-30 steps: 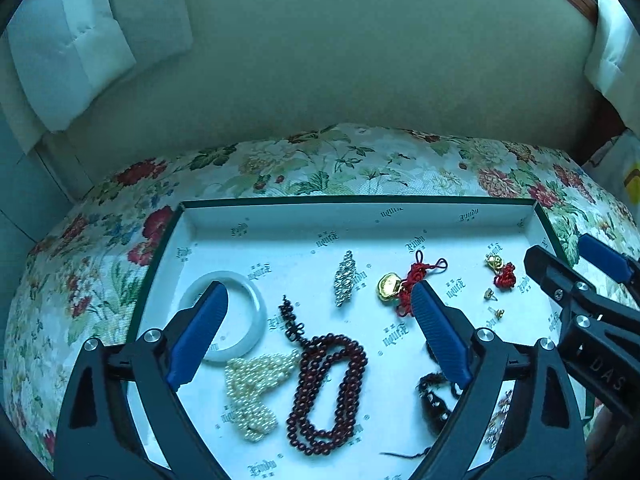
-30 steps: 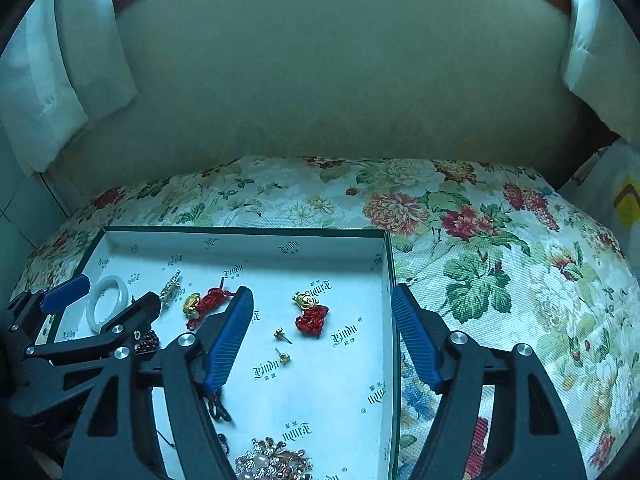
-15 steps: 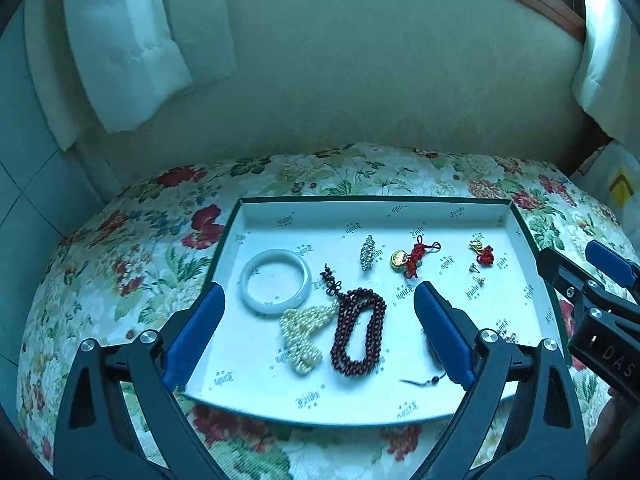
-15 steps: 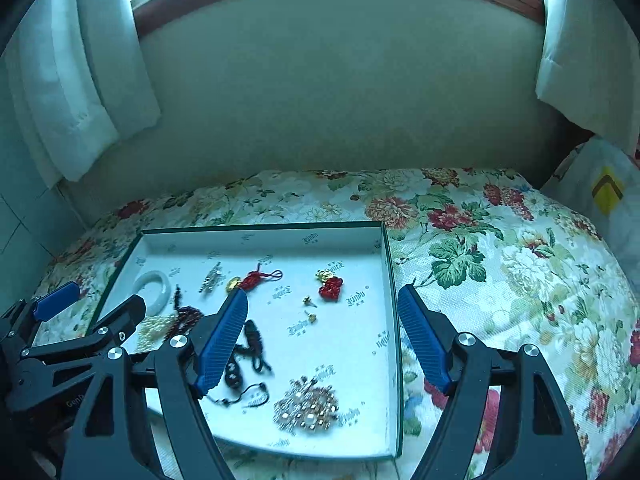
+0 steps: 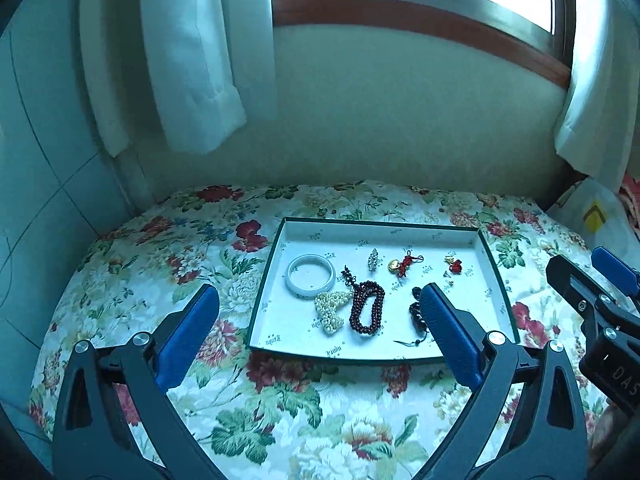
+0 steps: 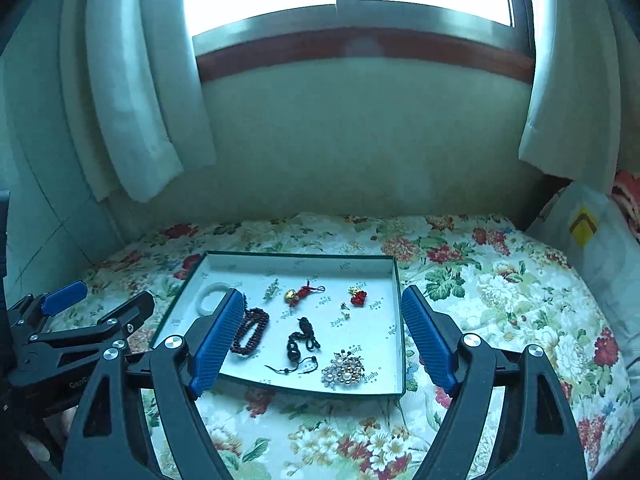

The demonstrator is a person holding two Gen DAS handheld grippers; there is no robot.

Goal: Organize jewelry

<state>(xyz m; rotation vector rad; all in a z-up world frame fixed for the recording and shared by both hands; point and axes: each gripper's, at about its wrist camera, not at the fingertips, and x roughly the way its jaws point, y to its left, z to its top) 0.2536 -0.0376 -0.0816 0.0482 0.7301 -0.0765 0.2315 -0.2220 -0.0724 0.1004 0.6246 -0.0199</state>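
Observation:
A shallow white tray (image 5: 492,280) (image 6: 394,312) with a dark green rim lies on a floral cloth. In it lie a white bangle (image 5: 311,276), a pearl strand (image 5: 330,311), a dark red bead bracelet (image 5: 366,307) (image 6: 250,330), a silver brooch (image 5: 373,259), a gold charm on red cord (image 5: 402,266) (image 6: 302,293), a small red and gold charm (image 5: 453,264) (image 6: 357,295), a black cord piece (image 6: 301,342) and a pearl cluster brooch (image 6: 344,372). My left gripper (image 5: 320,340) is open and empty, held back above the tray's near edge. My right gripper (image 6: 324,344) is open and empty, likewise pulled back.
The floral cloth (image 5: 160,264) covers a cushioned seat under a window. White curtains (image 5: 192,60) hang at left and right. A white plastic bag (image 6: 588,236) lies at the right edge. A tiled wall (image 5: 36,160) stands at left.
Both grippers have pulled back and up from the tray; it looks smaller and farther, and the window and curtains have come into view. The jewelry has not moved.

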